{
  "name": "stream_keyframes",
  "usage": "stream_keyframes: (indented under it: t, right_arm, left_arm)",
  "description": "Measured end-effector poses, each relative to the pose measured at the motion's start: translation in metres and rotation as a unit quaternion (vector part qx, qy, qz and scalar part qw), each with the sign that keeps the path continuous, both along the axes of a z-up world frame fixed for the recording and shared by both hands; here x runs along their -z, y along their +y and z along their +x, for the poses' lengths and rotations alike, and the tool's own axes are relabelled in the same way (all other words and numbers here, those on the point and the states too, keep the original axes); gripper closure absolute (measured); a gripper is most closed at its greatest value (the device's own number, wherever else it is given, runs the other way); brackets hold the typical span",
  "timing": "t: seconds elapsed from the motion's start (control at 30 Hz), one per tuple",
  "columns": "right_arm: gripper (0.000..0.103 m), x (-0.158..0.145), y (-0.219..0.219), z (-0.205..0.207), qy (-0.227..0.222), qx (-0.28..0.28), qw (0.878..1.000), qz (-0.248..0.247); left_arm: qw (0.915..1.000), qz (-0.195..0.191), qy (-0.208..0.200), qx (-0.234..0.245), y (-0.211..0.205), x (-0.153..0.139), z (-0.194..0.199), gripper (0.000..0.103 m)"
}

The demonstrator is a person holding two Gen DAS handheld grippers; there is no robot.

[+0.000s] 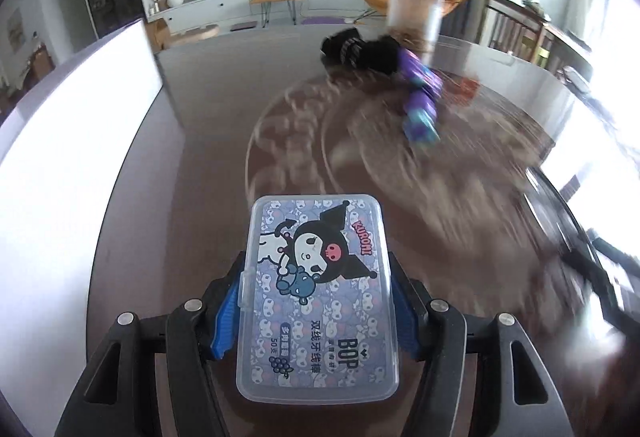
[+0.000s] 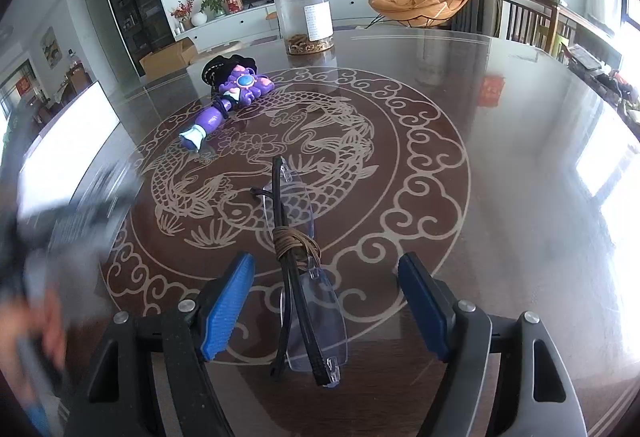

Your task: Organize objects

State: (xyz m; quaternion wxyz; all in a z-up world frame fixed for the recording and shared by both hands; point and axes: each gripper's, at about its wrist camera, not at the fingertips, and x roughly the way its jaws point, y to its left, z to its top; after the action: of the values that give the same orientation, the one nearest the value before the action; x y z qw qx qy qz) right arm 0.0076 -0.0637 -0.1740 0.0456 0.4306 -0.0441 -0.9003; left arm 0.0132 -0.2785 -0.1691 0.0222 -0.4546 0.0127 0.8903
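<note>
**Floss box in hand, glasses waiting**

My left hand-held gripper (image 1: 316,301) clamps the clear floss box (image 1: 318,297) by its long sides above the desk (image 1: 200,141). My right hand-held gripper (image 2: 326,297) stands wide open, the folded glasses (image 2: 302,277) lying untouched between its pads. I should carry the box level and close squarely on the glasses' bundled temples.

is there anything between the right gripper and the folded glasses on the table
Nothing visible. The glasses lie on the table between the right gripper's open fingers, pads clear of them on both sides. The purple toy and jar sit farther off.
</note>
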Motion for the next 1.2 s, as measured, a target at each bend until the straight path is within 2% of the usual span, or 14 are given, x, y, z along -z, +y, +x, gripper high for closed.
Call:
stream_keyframes:
  t: [0.03, 0.07, 0.1, 0.27, 0.53, 1.2]
  right_arm:
    - [0.024, 0.000, 0.000, 0.000, 0.000, -0.002, 1.000, -0.002]
    - [0.023, 0.000, 0.000, 0.000, -0.001, -0.004, 1.000, -0.003]
    - [0.021, 0.000, 0.000, -0.001, -0.002, -0.008, 1.000, -0.003]
    - [0.019, 0.001, -0.008, -0.002, -0.009, -0.016, 1.000, 0.017]
    - [0.015, 0.003, -0.009, -0.003, -0.012, -0.022, 0.999, 0.021]
    - [0.015, 0.004, -0.011, -0.004, -0.014, -0.024, 0.999, 0.026]
  left_arm:
    - [1.0000, -0.001, -0.003, 0.000, -0.002, -0.001, 0.008, 0.025]
    - [0.9999, 0.001, -0.011, 0.001, -0.005, 0.000, 0.014, 0.006]
    - [0.9997, -0.001, -0.023, 0.003, -0.006, 0.003, 0.017, 0.000]
    - [0.9999, 0.001, -0.016, 0.003, -0.012, 0.003, 0.023, 0.000]
    - [0.9999, 0.000, -0.012, 0.002, -0.013, 0.003, 0.024, 0.000]
    - [0.9999, -0.001, -0.012, 0.003, -0.013, 0.003, 0.023, 0.000]
